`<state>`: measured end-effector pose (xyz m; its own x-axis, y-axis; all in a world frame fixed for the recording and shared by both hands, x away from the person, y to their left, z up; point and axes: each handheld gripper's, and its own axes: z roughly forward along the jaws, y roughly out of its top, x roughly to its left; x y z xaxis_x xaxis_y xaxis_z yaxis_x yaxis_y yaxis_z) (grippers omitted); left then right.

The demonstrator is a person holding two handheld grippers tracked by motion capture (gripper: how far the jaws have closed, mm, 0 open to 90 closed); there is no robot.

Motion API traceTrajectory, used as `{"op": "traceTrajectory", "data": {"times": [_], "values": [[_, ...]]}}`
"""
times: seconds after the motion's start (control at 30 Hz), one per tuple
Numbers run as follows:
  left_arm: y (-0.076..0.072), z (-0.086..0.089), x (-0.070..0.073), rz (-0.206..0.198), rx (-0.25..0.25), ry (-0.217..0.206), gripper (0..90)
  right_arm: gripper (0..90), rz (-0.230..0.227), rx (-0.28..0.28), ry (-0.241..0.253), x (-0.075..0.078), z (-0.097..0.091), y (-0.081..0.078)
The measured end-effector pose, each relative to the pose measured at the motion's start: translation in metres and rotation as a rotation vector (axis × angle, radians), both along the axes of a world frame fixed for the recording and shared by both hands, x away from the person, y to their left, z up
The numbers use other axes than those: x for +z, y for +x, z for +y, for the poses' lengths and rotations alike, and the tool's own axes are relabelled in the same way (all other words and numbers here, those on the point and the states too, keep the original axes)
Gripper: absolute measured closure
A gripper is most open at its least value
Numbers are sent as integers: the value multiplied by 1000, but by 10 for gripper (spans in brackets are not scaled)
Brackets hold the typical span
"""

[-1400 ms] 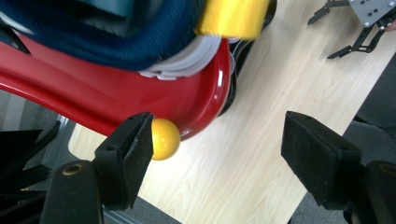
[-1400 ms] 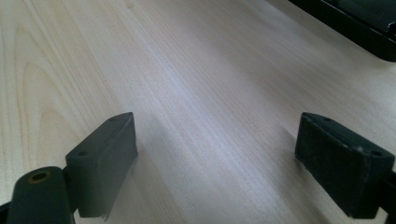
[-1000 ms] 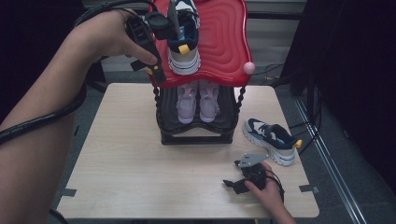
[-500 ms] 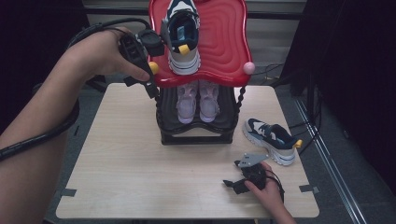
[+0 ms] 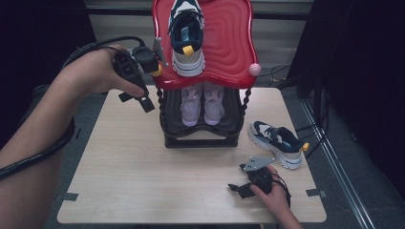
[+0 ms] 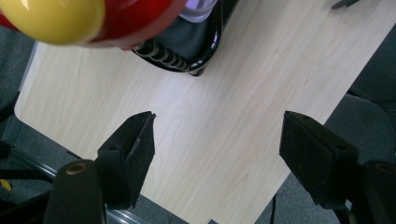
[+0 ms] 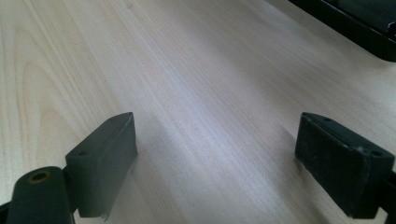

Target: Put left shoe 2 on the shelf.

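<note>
High view: your left tongs (image 5: 143, 98) have backed off left of the navy sneaker (image 5: 187, 36), now released on the red top shelf (image 5: 229, 43). Both tongs empty, jaws apart. Right tongs (image 5: 243, 188) idle on the worktop (image 5: 133, 157); second sneaker (image 5: 278, 142) likely next.

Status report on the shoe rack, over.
Both grippers open, empty: left gripper beside rack, right gripper low over table. One sneaker on top shelf, its mate on table. Nothing blocking.
</note>
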<state>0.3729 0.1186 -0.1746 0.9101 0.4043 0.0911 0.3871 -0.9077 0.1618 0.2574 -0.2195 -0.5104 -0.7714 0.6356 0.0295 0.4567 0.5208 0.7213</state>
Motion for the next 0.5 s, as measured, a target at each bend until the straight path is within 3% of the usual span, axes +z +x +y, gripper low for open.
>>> {"op": "traceTrajectory", "data": {"times": [0.23,0.5], "values": [[-3,5,-20,18,-8,12,264,123,0,0,0,0,0,0],[-11,6,-42,-3,-17,2,266,123,-6,0,-1,0,0,0]]}}
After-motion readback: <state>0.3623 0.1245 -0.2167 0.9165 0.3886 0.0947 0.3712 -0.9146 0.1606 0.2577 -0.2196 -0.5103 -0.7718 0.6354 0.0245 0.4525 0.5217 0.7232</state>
